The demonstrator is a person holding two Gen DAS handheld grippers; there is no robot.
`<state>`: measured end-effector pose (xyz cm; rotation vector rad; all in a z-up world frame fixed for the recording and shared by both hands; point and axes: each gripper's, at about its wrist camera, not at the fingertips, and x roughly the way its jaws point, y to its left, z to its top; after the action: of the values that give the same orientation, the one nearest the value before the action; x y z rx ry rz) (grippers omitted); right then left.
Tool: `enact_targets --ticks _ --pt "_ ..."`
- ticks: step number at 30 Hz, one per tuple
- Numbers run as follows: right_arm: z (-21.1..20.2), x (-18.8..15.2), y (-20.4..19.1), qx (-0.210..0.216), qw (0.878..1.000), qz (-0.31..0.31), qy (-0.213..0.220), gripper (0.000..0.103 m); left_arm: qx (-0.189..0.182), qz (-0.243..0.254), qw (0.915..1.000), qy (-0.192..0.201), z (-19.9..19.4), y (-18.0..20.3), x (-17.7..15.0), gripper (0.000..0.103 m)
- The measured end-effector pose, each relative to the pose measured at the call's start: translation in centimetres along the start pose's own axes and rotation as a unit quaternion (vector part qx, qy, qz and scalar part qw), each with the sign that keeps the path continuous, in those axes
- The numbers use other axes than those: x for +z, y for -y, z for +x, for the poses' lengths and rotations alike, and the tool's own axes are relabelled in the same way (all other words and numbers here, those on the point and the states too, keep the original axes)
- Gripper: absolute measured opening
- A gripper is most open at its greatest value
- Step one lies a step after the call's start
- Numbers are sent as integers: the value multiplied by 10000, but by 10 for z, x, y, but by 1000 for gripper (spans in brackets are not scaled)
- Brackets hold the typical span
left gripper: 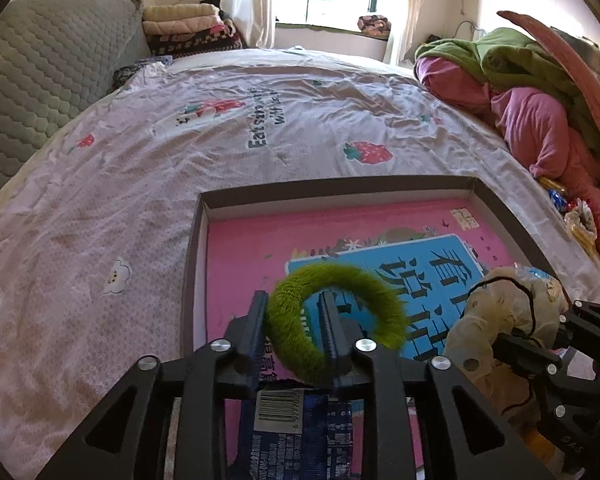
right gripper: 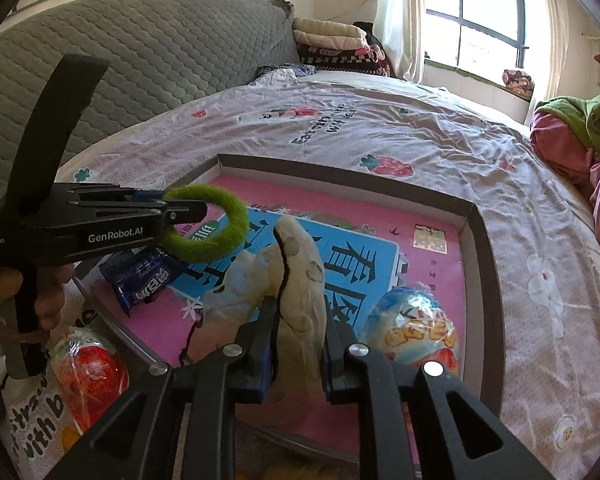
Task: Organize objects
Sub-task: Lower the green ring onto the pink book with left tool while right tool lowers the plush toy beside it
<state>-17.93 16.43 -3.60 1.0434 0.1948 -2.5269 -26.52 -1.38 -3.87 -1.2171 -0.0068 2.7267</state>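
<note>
Left gripper [left gripper: 294,322]: it pinches the fuzzy green ring [left gripper: 332,316]. One finger is inside the ring's hole and one is outside, so the ring's band is squeezed between them.

Right gripper [right gripper: 300,320]: it is closed on the cream sock [right gripper: 300,280] with dark spots. The sock sticks out past the fingertips.

Box [right gripper: 488,248]: a flat open box lies on the bed sheet [left gripper: 100,200]. Its floor is pink and blue with big letters.

Where the ring is: up in the air over the near left part of the box, not touching the floor. The box floor lies straight below it.

Which way the ring faces: it has no long side, being round. In the right view it hangs almost flat, with its hole facing up and down.

Where the sock is: held over the near middle of the box, to the right of the ring and just beside it.

Which way the sock points: its long side runs away from the right gripper, toward the far wall of the box.

Already in the box: a dark blue packet [right gripper: 140,276] under the ring, and a shiny egg toy [right gripper: 416,324] at the near right.

Outside the box: a red wrapped toy [right gripper: 90,372] lies on the sheet at the near left.

Nearer hand: the left one is nearer the blue packet, the right one nearer the egg toy.

Next move, my guess: each gripper goes down and lets go onto bare floor.
</note>
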Motion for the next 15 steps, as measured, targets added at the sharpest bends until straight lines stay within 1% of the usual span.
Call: enact_targets --ticks 3,10,11,12,13,15 --pt "0 0 1 5 10000 14 -12 19 10 26 10000 -16 0 1 -1 37" --pt "0 1 -1 -23 10000 11 -46 23 -21 -19 10000 -67 1 1 -1 41" --pt "0 1 -1 -32 10000 11 -47 24 -34 -30 10000 -71 1 0 -1 43" --pt "1 1 -1 -30 10000 9 -52 25 -47 -49 9999 -83 2 0 -1 48" --pt "0 1 -1 -41 10000 9 -46 25 -63 -78 9999 -81 1 -1 -1 51" --pt "0 1 -1 -90 10000 9 -29 26 -99 -135 9999 -35 -1 -3 0 52"
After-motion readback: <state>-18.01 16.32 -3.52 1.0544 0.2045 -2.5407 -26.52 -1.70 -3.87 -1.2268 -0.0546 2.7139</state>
